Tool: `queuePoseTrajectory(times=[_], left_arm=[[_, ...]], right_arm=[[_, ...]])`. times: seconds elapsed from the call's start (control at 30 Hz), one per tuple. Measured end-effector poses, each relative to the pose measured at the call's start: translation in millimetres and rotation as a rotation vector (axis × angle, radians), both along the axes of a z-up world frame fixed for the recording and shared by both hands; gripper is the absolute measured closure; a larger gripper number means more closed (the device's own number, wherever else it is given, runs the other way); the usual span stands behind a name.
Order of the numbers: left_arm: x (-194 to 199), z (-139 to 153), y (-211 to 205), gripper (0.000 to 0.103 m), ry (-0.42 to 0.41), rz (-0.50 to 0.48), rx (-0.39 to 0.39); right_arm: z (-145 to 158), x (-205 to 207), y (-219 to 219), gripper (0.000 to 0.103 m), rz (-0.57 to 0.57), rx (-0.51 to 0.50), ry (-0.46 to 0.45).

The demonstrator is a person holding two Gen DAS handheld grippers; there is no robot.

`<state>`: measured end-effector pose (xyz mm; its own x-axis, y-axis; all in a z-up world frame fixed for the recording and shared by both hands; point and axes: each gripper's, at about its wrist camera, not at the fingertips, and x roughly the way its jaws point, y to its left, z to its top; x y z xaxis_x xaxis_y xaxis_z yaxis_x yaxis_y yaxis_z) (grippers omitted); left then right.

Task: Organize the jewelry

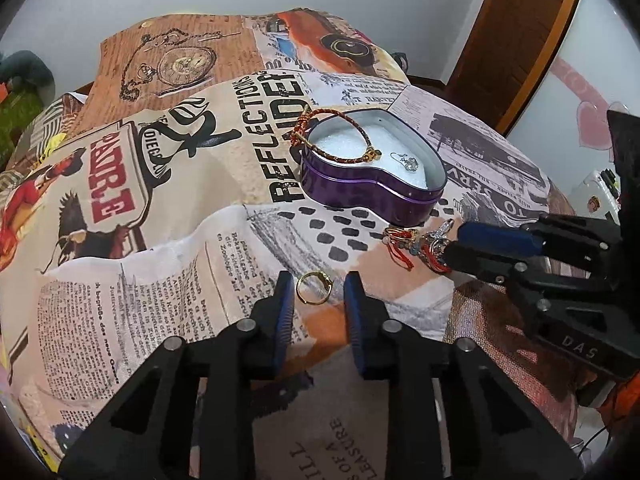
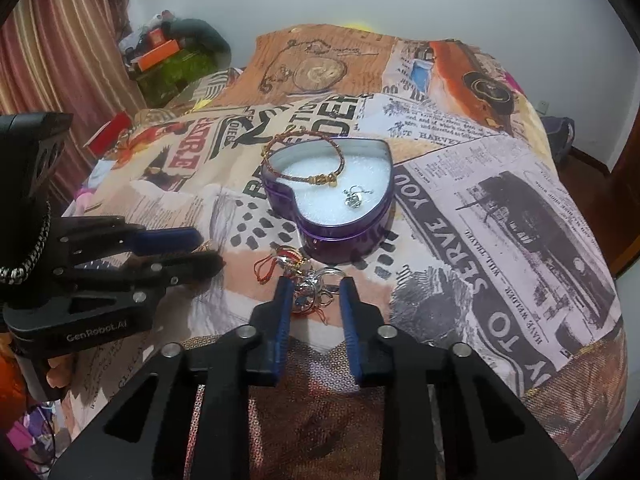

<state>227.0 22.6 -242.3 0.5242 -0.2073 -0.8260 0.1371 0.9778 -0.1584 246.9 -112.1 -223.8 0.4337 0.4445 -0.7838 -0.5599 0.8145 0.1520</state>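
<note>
1. We see a printed cloth (image 1: 168,208) with newspaper and pocket-watch patterns covering the bench – everything rests on it.
2. The left gripper (image 1: 319,292) reaches in from 6 o'clock in its own view; its jaws stand moderately apart, holding nothing.
3. The right gripper (image 2: 313,294) also enters from 6 o'clock in its view, jaws moderately apart and empty, flanking the jewelry cluster.
4. A purple heart-shaped tin (image 1: 372,192) sits open past both grippers, toward 12 o'clock, lined with white foam.
5. A red-and-gold braided bracelet (image 1: 332,136) drapes over the tin's rim at about 10 o'clock, partly inside and partly outside.
6. A jewelry cluster (image 2: 308,288) of red cords, rings and silver charms lies on the cloth just beside the tin at 6 o'clock in the right wrist view.
7. A gold ring (image 1: 314,288) lies flat between the left jaws – we cannot tell whether it touches them.
8. A small silver charm (image 1: 408,162) rests on the foam inside the tin.
</note>
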Motion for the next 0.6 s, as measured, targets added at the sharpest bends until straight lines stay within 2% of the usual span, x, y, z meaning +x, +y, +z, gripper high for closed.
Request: queuePoseTrajectory(times=[0.17, 0.27, 0.6], left_arm=[[-0.5, -0.3, -0.8, 0.087, -0.008, 0.007, 0.008], [-3.0, 2.0, -4.3, 0.098, -0.020, 0.000, 0.017], [-11.9, 9.4, -1.9, 0.101, -0.032, 0.015, 0.026]], right_arm=[[-6.8, 2.3, 2.1, 0.093, 0.000, -0.001, 0.018], [-6.1, 4.2, -2.1, 0.096, -0.015, 0.015, 0.016], [5.0, 0.8, -8.7, 0.098, -0.027, 0.021, -0.014]])
